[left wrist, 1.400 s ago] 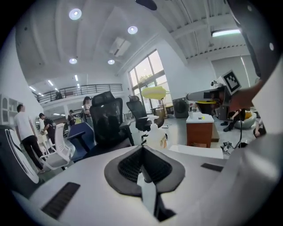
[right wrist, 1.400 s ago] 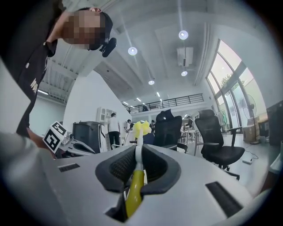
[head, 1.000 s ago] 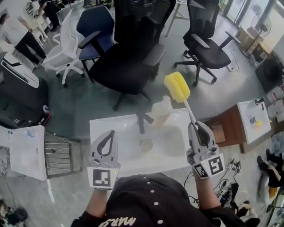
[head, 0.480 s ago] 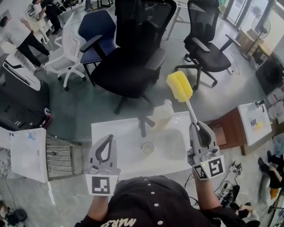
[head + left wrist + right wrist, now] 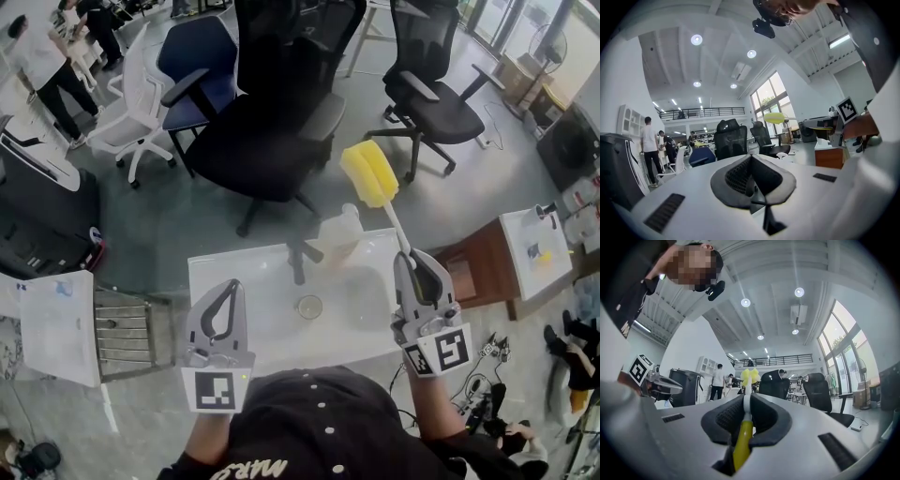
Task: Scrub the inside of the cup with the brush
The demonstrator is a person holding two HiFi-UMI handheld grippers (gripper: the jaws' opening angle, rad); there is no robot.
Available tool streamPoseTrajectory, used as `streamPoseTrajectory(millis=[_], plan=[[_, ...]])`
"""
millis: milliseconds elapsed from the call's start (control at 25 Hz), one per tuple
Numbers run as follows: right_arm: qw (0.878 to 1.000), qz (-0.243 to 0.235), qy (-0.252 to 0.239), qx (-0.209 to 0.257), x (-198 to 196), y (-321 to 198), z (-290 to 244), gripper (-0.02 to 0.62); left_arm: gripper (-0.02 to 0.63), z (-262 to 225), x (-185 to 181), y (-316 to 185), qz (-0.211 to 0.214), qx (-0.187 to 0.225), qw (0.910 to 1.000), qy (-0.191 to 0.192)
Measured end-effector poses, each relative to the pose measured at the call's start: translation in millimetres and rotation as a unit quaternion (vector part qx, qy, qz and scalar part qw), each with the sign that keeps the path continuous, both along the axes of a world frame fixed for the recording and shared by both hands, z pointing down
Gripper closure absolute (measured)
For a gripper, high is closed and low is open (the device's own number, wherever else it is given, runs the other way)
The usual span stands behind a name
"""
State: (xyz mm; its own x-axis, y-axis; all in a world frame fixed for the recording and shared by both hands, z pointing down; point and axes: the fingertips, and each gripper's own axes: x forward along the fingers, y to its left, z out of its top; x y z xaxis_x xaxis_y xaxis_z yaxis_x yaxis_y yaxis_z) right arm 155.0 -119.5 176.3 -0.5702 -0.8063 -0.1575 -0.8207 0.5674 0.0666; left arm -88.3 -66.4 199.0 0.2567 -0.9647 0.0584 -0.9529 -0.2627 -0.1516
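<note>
The right gripper [image 5: 406, 255] still clamps the raised brush [image 5: 368, 173], left gripper [image 5: 232, 286] shut empty; apparent cup [image 5: 339, 231] awaits scrubbing.

From my seat the room reads bright and even: round ceiling lamps [image 5: 696, 40] and tall windows [image 5: 841, 331] give white light, and the panes blow out almost to pure white in both gripper views. In the head view the white counter [image 5: 262, 272] looks pale and slightly washed, with only soft shadows under the chairs [image 5: 272, 141]. All three views bow hard at the edges, and a black ring borders the gripper views. The left claw [image 5: 751, 159] and right claw [image 5: 746, 399] go soft near the lens
</note>
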Motion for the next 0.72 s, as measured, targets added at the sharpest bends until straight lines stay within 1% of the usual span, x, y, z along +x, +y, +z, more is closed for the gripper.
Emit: streamPoseTrajectory(millis=[360,400,520,560,640,720], plan=[[1.0,0.004,0.005,0.003,3,-2,-1,0.548,0.58,4,2,-2,0.001,-0.003,1.0,-0.003],[1.0,0.004,0.006,0.003,3,-2,-1,0.548,0.58,5,3,-3,0.002,-0.004,0.9999,-0.009],[1.0,0.004,0.009,0.005,3,-2,1,0.548,0.58,8,7,-3,0.02,-0.003,0.9984,-0.053],[1.0,0.004,0.01,0.005,3,-2,1,0.548,0.58,9,7,-3,0.017,-0.005,0.9989,-0.044],[1.0,0.004,0.013,0.006,4,-1,2,0.548,0.58,10,8,-3,0.004,-0.008,0.9999,-0.011],[1.0,0.003,0.016,0.008,4,-1,2,0.548,0.58,10,8,-3,-0.003,-0.009,0.9999,0.009]])
